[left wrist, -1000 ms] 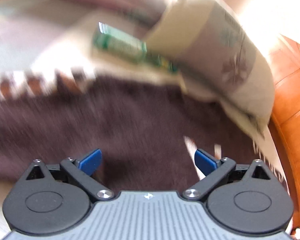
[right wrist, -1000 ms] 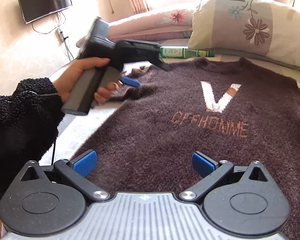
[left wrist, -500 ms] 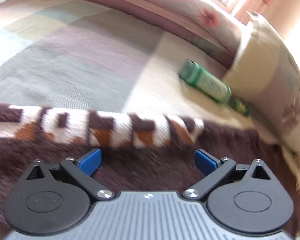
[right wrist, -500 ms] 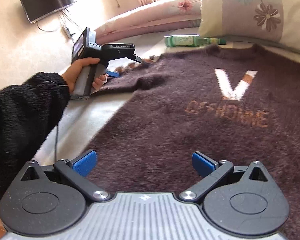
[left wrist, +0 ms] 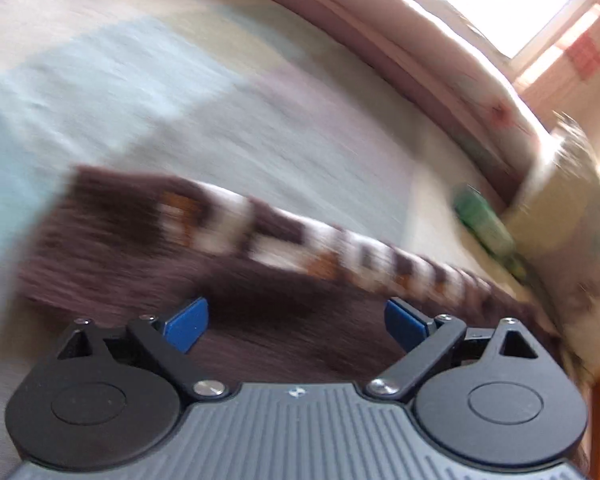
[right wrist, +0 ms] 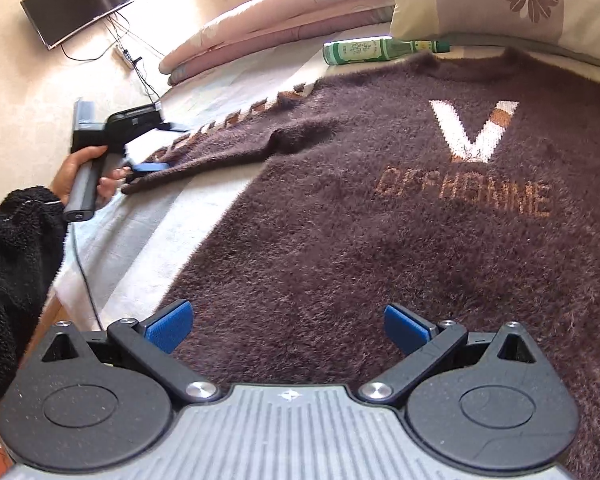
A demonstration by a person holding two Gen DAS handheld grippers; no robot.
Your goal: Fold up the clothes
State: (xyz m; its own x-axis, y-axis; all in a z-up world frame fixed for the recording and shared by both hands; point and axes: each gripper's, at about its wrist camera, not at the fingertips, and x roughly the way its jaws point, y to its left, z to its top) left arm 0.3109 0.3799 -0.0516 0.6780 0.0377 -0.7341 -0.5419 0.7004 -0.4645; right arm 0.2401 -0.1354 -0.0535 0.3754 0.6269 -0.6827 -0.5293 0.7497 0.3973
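Hovering wide open: left hand-held gripper (left wrist: 296, 318) over sweater (right wrist: 380, 240) sleeve (right wrist: 220, 148); right hand-held gripper (right wrist: 288, 326) over hem, on bed (right wrist: 148, 236).

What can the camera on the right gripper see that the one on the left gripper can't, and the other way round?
Only the right wrist view shows the sweater's front with its white V, the wall television, the person's hand holding the left gripper, and the open right gripper. Only the left wrist view, which is blurred, shows the pale checked bed cover beyond the sleeve and the window. Both show the brown sweater, its patterned sleeve, the green bottle, the flowered pillow and the folded pink quilt.
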